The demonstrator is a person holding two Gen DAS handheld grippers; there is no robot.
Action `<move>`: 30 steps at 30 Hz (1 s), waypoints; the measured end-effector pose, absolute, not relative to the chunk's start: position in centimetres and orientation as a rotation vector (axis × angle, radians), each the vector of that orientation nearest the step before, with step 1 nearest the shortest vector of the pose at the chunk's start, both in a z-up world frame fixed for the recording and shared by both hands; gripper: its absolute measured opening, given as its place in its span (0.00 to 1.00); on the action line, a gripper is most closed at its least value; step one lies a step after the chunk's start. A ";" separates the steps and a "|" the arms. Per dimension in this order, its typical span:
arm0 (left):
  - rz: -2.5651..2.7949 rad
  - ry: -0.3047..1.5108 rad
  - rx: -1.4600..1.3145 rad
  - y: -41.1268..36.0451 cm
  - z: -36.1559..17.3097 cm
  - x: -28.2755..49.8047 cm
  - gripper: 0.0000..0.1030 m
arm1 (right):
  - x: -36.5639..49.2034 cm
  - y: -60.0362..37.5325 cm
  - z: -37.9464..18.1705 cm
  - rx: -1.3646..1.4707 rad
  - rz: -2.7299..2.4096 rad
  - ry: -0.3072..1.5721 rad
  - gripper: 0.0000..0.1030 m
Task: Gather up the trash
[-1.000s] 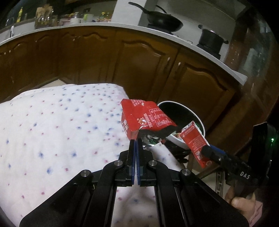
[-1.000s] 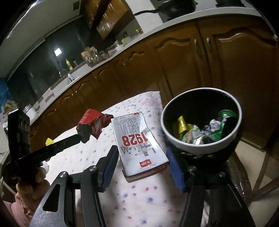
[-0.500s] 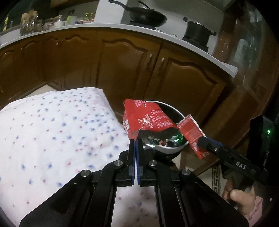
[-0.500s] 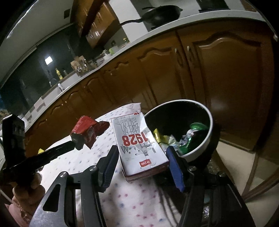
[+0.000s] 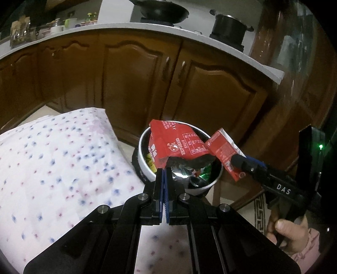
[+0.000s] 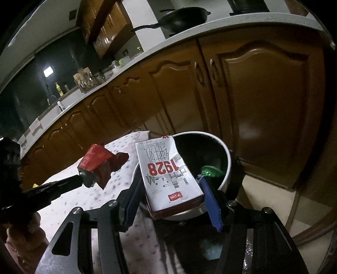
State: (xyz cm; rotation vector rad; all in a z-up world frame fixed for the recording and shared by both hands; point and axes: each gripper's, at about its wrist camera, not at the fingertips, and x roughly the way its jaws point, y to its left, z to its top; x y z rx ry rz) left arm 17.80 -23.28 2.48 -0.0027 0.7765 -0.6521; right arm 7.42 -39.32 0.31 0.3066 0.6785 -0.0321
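Note:
My left gripper (image 5: 164,171) is shut on a torn red snack wrapper (image 5: 179,145) and holds it above the white-rimmed trash bin (image 5: 143,162). The wrapper (image 6: 99,164) and the left gripper (image 6: 84,179) also show in the right wrist view, left of the bin. My right gripper (image 6: 170,191) is shut on a white and red milk carton (image 6: 166,177) marked 1928, held over the near rim of the bin (image 6: 226,156). The carton (image 5: 225,153) and right gripper (image 5: 240,163) show at the right of the left wrist view. The bin holds several pieces of trash, including a green one (image 6: 210,170).
A table with a white dotted cloth (image 5: 52,168) lies left of the bin. Brown kitchen cabinets (image 5: 137,80) stand behind under a white counter (image 5: 189,35) with a wok (image 5: 162,10) and a pot (image 5: 228,27). A wooden chair (image 5: 238,196) stands beside the bin.
Both grippers have moved toward the bin with their loads. The wrapper and the carton now hang over the bin opening instead of over the table edge.

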 end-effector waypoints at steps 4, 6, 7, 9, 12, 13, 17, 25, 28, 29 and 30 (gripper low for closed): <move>-0.656 0.784 0.012 -24.4 2.2 18.5 0.00 | 8.0 -39.7 0.4 0.291 -0.043 0.679 0.55; -0.657 0.786 0.022 -24.8 2.1 18.8 0.00 | 8.3 -39.7 0.3 0.278 -0.050 0.683 0.55; -0.657 0.789 0.027 -25.1 2.0 19.0 0.00 | 8.5 -39.8 0.4 0.275 -0.051 0.684 0.55; -0.658 0.797 0.033 -25.5 1.8 19.3 0.00 | 9.0 -39.8 0.3 0.260 -0.057 0.692 0.55; -0.661 0.814 0.040 -26.2 1.3 19.9 0.00 | 9.6 -39.8 0.1 0.243 -0.062 0.709 0.55; -0.662 0.819 0.044 -26.4 1.1 20.0 0.00 | 9.9 -39.8 -0.1 0.236 -0.063 0.717 0.55; -0.660 0.841 0.062 -27.2 0.3 20.4 0.00 | 10.8 -39.9 -0.6 0.214 -0.067 0.746 0.55; -0.654 0.871 0.080 -27.9 -0.7 21.0 0.00 | 11.9 -39.9 -1.5 0.190 -0.069 0.792 0.54; -0.651 0.880 0.086 -28.2 -0.9 21.2 0.01 | 12.3 -39.8 -1.8 0.176 -0.066 0.804 0.54; -0.652 0.882 0.086 -28.3 -1.0 21.3 0.01 | 12.4 -39.8 -1.9 0.177 -0.064 0.806 0.54; -0.651 0.883 0.086 -28.5 -1.0 21.3 0.01 | 12.4 -39.8 -2.0 0.175 -0.064 0.807 0.54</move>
